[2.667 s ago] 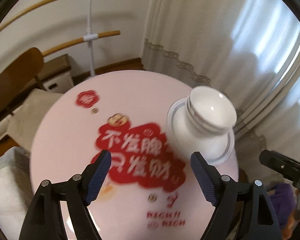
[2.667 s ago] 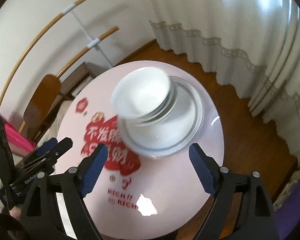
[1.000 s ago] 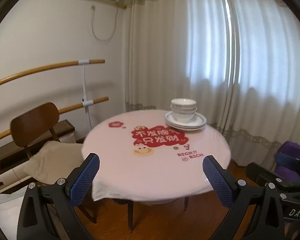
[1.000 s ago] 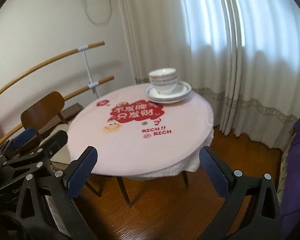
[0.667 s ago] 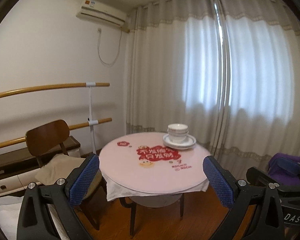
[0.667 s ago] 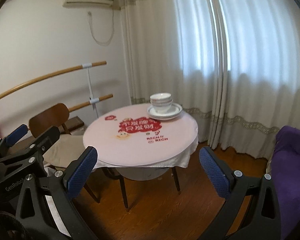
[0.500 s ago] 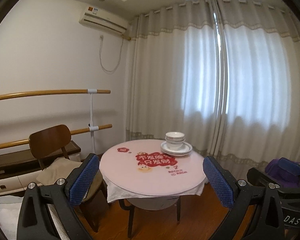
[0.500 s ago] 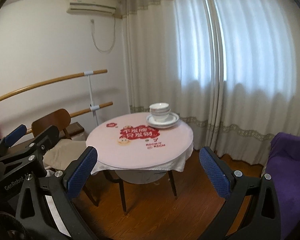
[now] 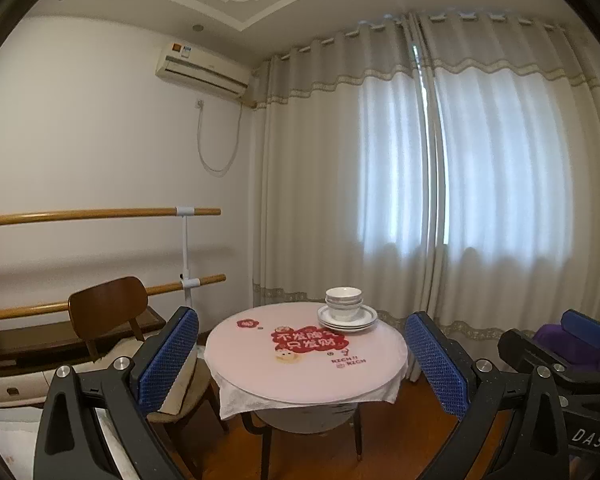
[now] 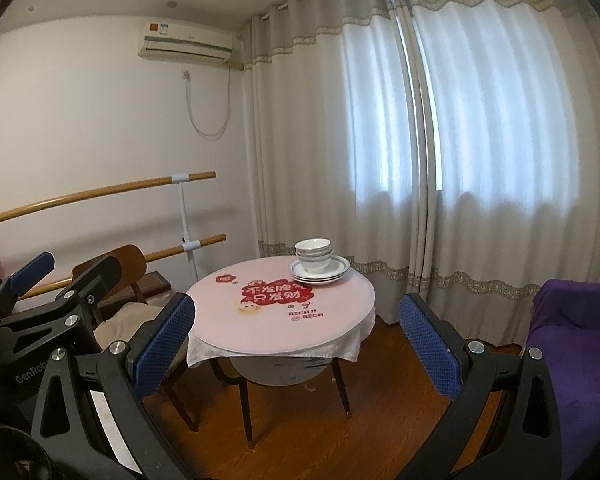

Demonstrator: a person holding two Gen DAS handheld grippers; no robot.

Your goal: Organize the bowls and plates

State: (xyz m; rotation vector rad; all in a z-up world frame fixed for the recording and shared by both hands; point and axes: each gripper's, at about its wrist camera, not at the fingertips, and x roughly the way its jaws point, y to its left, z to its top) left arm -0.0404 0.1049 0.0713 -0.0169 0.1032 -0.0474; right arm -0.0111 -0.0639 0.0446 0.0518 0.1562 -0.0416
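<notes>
White bowls are stacked on a stack of white plates at the far right of a round pink table. My left gripper is open and empty, well back from the table and above the floor. My right gripper is open and empty too, equally far back. The right gripper shows at the right edge of the left wrist view; the left gripper shows at the left of the right wrist view.
A wooden chair with a cushion stands left of the table. Wooden ballet bars run along the left wall. Curtains hang behind the table. A purple seat is on the right. Wood floor lies below.
Both grippers have pulled far back and up from the table; the stacked bowls and plates, once close below, are now small and distant. Both stay open and empty.
</notes>
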